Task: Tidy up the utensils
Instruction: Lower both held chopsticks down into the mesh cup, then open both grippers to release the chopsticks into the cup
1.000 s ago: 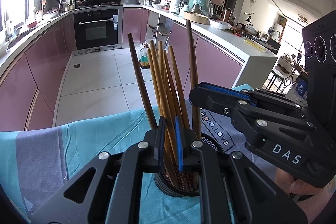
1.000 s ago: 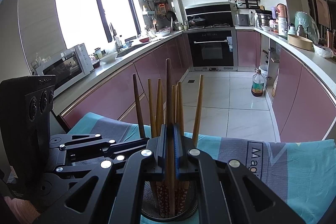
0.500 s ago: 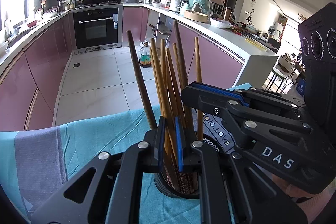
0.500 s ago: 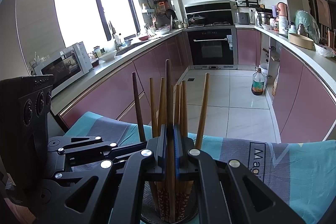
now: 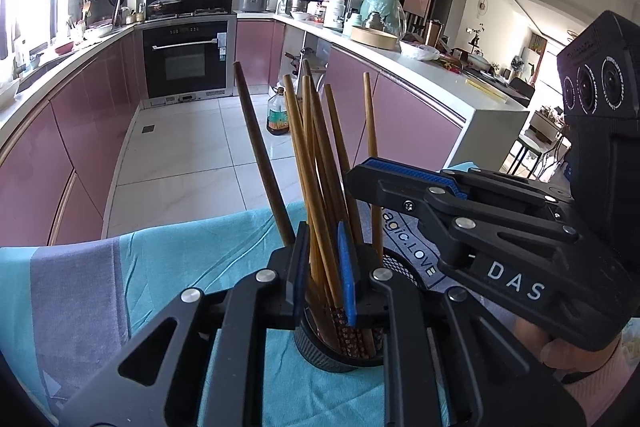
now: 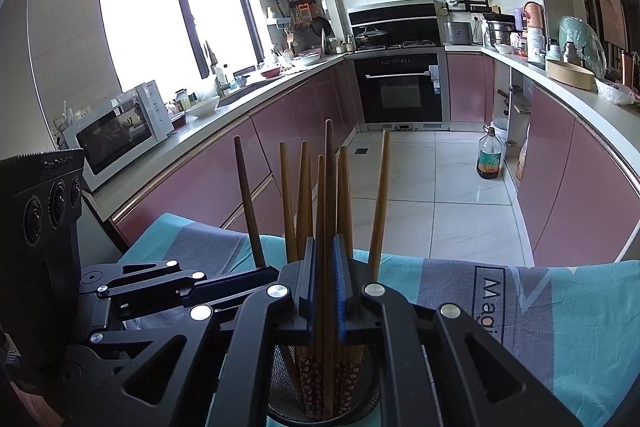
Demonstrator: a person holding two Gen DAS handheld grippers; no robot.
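Closest in, the left tool [image 5: 323, 259] has its jaws slightly parted, having just been opening. Several chopsticks [image 5: 308, 147] rise through the gap between its blue pads, and I cannot tell whether a pad still touches any of them. The right tool [image 6: 324, 267] is closed on a dark chopstick [image 6: 329, 187], which runs straight down between its pads.

Just behind and below both tools stands the mesh holder [image 5: 340, 359], with all the chopsticks upright or leaning in it, patterned ends down. One stick leans away to the left of the left tool, another to the right of the right tool. From the left view, the right tool reaches in from the right, its tip just beside the bundle and covering part of the holder's rim; a hand [image 5: 576, 351] grips it lower right. From the right view, the left tool comes in low on the left.

Under the holder lies a teal and grey cloth [image 5: 160, 259] over the bench.

Beyond the bench edge is a tiled floor [image 5: 192, 163], with a bottle [image 5: 278, 115] standing by pink cabinets [image 5: 80, 131]. Farther off are an oven [image 5: 186, 63], a microwave [image 6: 120, 135] to the left, and a bright window [image 6: 160, 19].
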